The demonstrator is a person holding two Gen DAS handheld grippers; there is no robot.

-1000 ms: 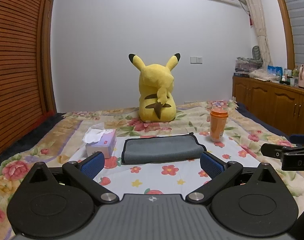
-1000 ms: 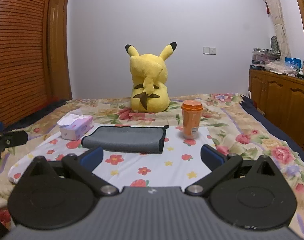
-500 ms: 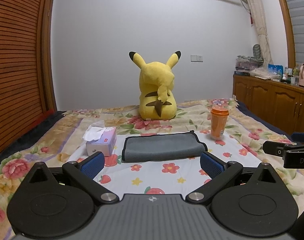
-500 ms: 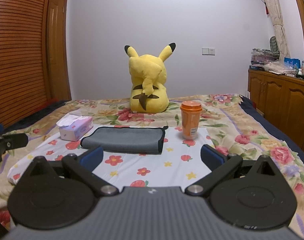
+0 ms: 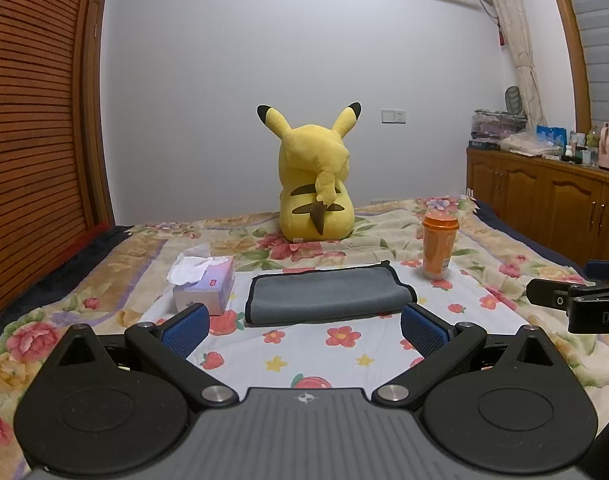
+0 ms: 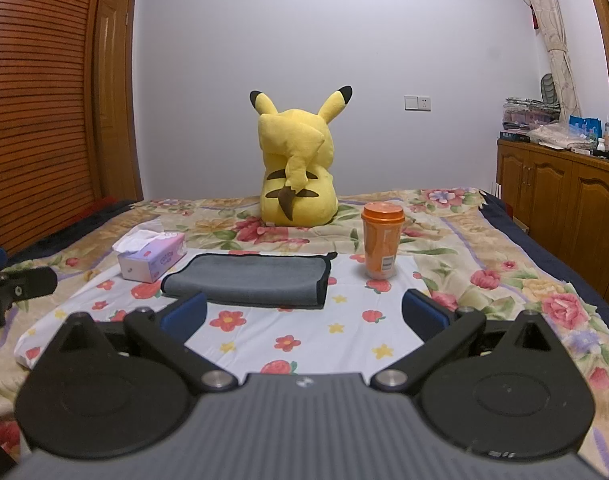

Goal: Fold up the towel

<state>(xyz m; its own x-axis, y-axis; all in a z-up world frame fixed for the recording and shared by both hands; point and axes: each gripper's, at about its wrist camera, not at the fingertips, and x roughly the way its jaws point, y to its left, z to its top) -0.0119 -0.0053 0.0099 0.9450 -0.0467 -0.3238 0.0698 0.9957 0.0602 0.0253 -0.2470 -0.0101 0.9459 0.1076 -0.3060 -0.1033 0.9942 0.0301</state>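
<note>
Grey towel [image 5: 326,294] lies centre frame in both wrist views, on the white strawberry-print sheet [image 5: 312,354] spread over the floral bedspread [image 5: 116,256] of the bed. It already looks doubled over: thick rolled edge toward the cameras, dark trim, a small loop at its far right corner. Probably placed square to the cameras so both near corners are easy to reach; folding looks either partly done or finished, can't say which.

Left hand-held gripper [image 5: 304,324] spread wide, blue pads apart, nothing between them, hanging short of the towel's near edge. Right hand-held gripper [image 6: 304,312] likewise spread and empty, just short of the towel. Each one's tip shows at the edge of the other's view, so they sit side by side, level.

Outward: tissue box [image 5: 204,288] just left of the towel, orange cup [image 5: 438,246] upright to its right, both apart from it. Yellow plush [image 5: 314,184] upper centre, back turned. Wooden cabinets [image 5: 544,196] right.
</note>
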